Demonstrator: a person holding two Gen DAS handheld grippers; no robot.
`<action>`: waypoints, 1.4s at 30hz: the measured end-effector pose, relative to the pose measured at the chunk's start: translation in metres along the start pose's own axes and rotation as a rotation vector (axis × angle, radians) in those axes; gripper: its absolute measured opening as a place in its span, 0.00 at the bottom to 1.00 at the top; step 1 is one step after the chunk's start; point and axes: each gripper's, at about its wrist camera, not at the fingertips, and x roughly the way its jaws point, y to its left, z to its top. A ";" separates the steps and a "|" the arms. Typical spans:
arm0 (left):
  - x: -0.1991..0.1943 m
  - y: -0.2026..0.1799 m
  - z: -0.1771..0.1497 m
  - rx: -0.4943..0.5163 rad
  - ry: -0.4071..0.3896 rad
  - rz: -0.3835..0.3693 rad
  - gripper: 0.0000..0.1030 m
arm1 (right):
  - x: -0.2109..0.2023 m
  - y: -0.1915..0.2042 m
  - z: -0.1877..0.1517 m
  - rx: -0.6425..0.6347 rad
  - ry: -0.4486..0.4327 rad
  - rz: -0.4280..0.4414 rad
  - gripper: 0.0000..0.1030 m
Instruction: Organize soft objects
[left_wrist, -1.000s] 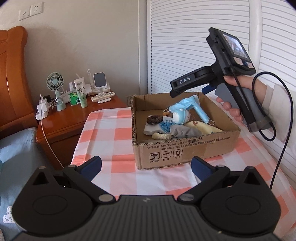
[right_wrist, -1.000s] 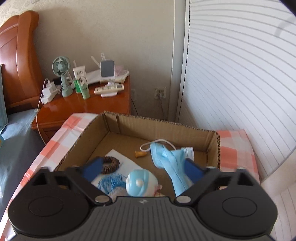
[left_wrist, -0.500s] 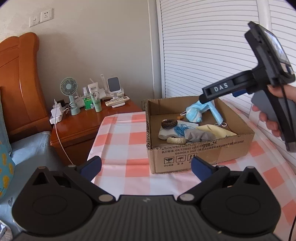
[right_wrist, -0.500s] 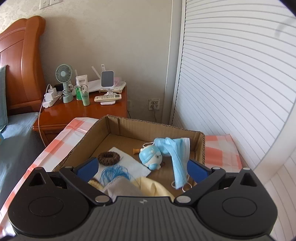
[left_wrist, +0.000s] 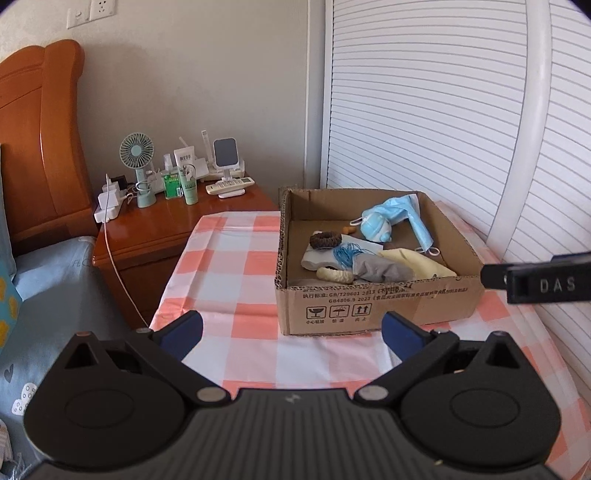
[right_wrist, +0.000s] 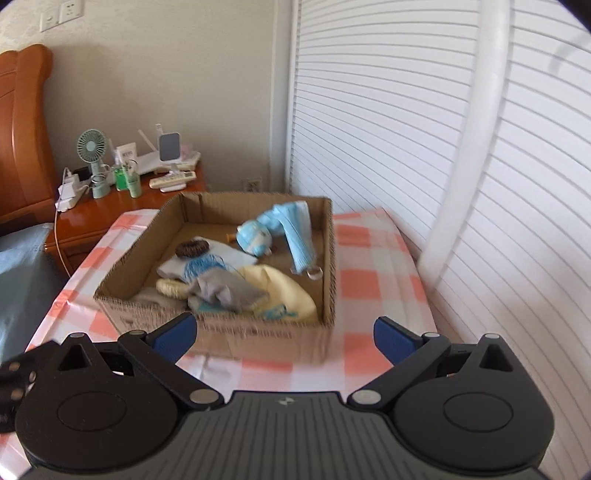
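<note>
The soft objects lie gathered in the cardboard box (right_wrist: 255, 328) on the checked tablecloth (left_wrist: 236, 258): a blue face mask (right_wrist: 295, 229) and blue plush toy (right_wrist: 253, 236) at the far side, a grey cloth (right_wrist: 225, 291) and yellow cloth (right_wrist: 284, 291) nearer. Nothing soft shows outside the box, so the task looks nearly done. The left gripper (left_wrist: 291, 334) and right gripper (right_wrist: 284, 334) hang near the box, jaws spread wide and holding nothing.
</note>
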 end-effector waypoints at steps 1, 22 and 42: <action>-0.001 -0.002 0.001 0.000 0.006 0.005 0.99 | -0.006 -0.001 -0.006 0.012 0.009 -0.005 1.00; -0.016 -0.021 0.005 0.054 0.004 0.023 0.99 | -0.058 0.006 -0.037 0.022 -0.019 -0.050 1.00; -0.018 -0.024 0.008 0.063 0.000 0.023 0.99 | -0.060 0.004 -0.036 0.036 -0.023 -0.050 1.00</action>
